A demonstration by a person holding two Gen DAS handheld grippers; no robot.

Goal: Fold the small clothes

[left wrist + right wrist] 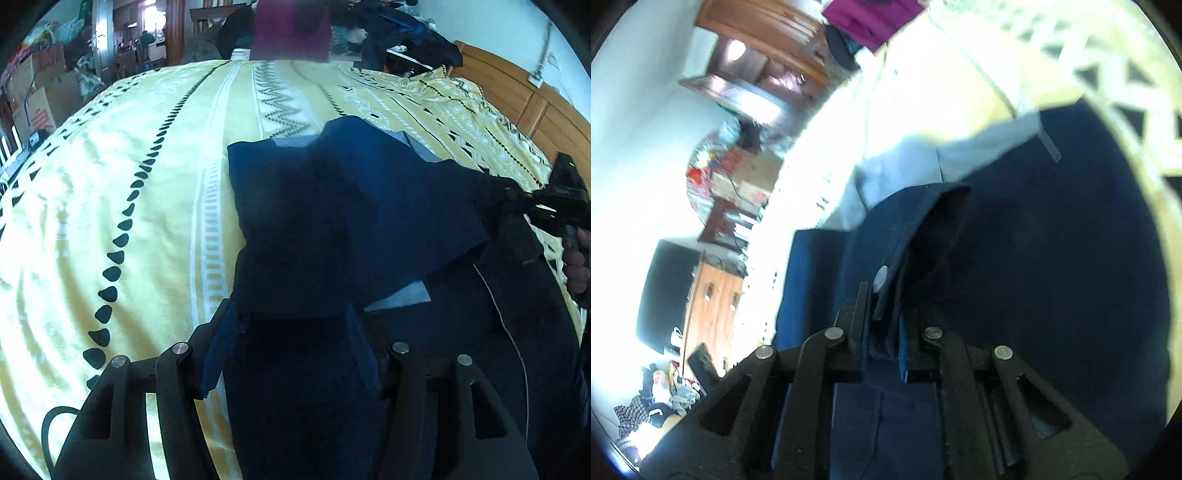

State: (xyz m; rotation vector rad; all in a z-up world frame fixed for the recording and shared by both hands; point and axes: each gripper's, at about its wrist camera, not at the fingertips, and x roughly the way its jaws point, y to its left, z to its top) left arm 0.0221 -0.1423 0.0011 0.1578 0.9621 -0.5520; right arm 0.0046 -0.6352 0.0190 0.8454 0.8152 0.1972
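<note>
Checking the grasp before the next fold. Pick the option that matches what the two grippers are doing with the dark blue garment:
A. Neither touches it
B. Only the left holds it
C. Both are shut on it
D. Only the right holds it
C: the left gripper has the dark blue garment bunched between its fingers, and the right gripper is clamped on a folded edge of it above the yellow bedspread.

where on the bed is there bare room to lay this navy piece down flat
Bare yellow bedspread lies open left of the navy garment, up to the zigzag stripe. Crowded: the far edge with the magenta cloth and dark clothes pile.
</note>
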